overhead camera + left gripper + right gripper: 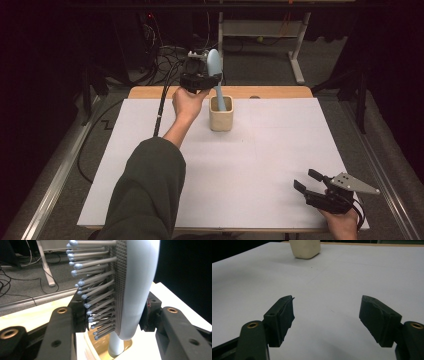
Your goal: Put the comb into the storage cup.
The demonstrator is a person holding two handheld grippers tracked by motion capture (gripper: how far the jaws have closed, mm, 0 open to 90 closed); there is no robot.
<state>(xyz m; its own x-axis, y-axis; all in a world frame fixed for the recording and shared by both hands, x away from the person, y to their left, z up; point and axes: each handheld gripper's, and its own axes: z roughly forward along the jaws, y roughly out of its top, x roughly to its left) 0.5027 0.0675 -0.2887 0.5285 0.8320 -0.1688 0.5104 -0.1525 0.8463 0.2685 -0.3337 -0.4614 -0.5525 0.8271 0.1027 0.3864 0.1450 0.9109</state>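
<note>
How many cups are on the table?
1. The cup stands at the table's far middle, with the brush handle inside it, held by the left gripper.

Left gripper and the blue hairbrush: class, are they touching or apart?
Touching. In the left gripper view, the left gripper is shut on the hairbrush, one pad against the bristles, the other against its smooth back.

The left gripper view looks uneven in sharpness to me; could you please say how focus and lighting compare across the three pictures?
Left gripper view: the hairbrush bristles are fairly sharp, its pale back glares, and the right background is black. Right gripper view: the open right tongs are dark and soft, the cup slightly blurred. High view: the white table is evenly lit, the surroundings dark.
</note>
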